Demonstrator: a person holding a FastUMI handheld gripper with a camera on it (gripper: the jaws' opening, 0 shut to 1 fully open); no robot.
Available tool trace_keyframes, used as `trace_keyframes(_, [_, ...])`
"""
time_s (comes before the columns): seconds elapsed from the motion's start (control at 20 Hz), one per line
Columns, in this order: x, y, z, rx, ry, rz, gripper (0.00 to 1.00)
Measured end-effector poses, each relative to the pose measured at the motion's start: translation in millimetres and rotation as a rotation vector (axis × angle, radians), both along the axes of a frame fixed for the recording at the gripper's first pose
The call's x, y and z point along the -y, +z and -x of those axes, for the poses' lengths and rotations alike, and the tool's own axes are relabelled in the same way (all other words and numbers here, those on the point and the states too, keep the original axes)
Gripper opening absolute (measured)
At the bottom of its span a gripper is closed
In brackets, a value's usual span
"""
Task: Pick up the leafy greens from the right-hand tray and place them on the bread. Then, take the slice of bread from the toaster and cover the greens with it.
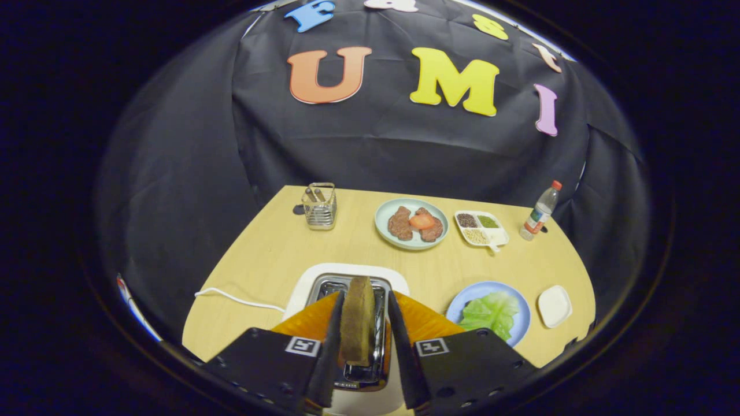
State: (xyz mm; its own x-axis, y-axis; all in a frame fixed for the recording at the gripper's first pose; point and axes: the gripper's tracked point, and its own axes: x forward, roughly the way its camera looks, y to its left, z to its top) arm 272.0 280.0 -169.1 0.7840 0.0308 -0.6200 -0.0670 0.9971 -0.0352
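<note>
A brown slice of bread stands upright in the slot of the white toaster. My gripper straddles it from above. The left finger lies against the slice. A narrow gap shows between the slice and the right finger, so the jaws stand open around it. The leafy greens lie on a blue plate to the right of the toaster, beyond my right finger. What is under the greens is hidden.
A small white dish sits right of the blue plate. Further back on the wooden table are a wire cutlery holder, a plate of meat patties with tomato, a divided seed tray and a bottle. The toaster's white cable runs left.
</note>
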Motion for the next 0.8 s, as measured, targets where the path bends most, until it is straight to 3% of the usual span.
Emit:
trace_keyframes(0.05, [2.6, -1.3, 1.6, -0.009, -0.004, 0.014, 0.26])
trace_keyframes(0.1, [3.0, 1.1, 3.0, -0.01, -0.006, 0.018, 0.17])
trace_keyframes(0.25, [0.1, 3.1, 9.0, -0.023, 0.009, 0.029, 0.16])
trace_keyframes(0.3, [0.0, 9.0, 10.9, -0.017, 0.009, 0.021, 0.07])
trace_keyframes(0.8, [-5.6, 106.4, 36.5, 0.119, 0.059, -0.041, 0.07])
